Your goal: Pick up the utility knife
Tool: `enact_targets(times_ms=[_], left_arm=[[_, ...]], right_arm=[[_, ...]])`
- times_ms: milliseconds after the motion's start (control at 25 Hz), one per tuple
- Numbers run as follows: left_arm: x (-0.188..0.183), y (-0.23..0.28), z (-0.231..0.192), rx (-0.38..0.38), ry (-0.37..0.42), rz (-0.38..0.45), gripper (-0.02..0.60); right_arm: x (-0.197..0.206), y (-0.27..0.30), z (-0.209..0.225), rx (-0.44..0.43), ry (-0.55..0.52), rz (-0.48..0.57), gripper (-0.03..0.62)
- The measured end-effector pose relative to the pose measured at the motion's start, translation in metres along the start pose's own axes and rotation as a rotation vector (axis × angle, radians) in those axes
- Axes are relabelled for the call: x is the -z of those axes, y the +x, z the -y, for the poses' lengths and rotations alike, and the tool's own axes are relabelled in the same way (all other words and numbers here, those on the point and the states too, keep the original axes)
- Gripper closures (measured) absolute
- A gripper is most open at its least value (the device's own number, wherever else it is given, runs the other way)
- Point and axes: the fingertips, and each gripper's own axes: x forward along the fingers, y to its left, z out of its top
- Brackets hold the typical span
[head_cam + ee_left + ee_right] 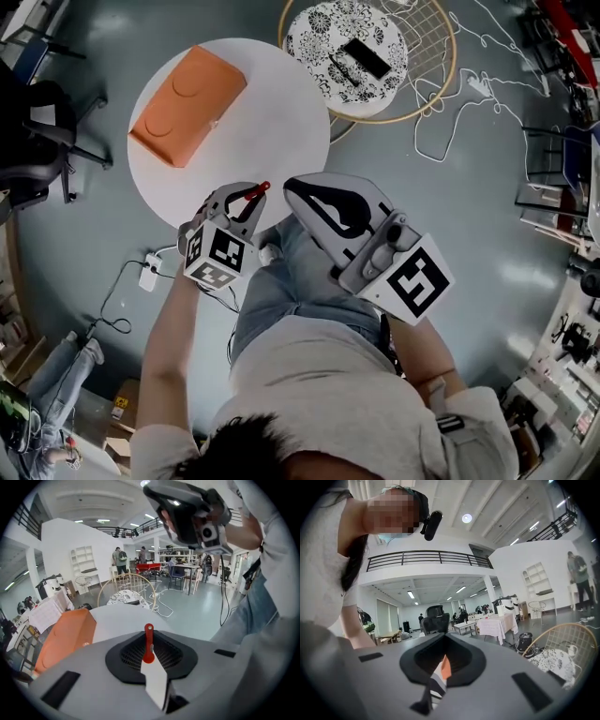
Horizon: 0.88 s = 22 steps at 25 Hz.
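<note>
The left tool (155,679) is closed tight on a slim red utility knife (148,641), whose holed tail pokes out past its tips. The knife hangs in the air just off the near edge of the round white tabletop (272,122). An orange box (186,105) lies near the tabletop's left edge. The right tool (439,674) is closed on nothing. The knife looks light, stiff and smooth, and is probably best gripped mid-handle, away from the blade.
</note>
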Motion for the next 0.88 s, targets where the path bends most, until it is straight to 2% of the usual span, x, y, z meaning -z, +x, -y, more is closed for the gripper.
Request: enact_targets(times_ms=[360,680,880], left_arm=[[-0.059,-0.089,-0.017,-0.197,-0.097,0.271,0.528],[-0.094,-0.176,-0.018,-0.337,-0.104,0.477,0.528],[-0.110,-0.220,-0.006,-0.384,-0.109,0.564,0.528]], right_arm=[[-0.018,0.008,-0.035,-0.062,-0.064,0.011,0.586],[-0.027,0.015,-0.076,-0.116,-0.117,0.024,0.586],[-0.036,0.015,-0.100,-0.153,-0.143,0.038,0.586]])
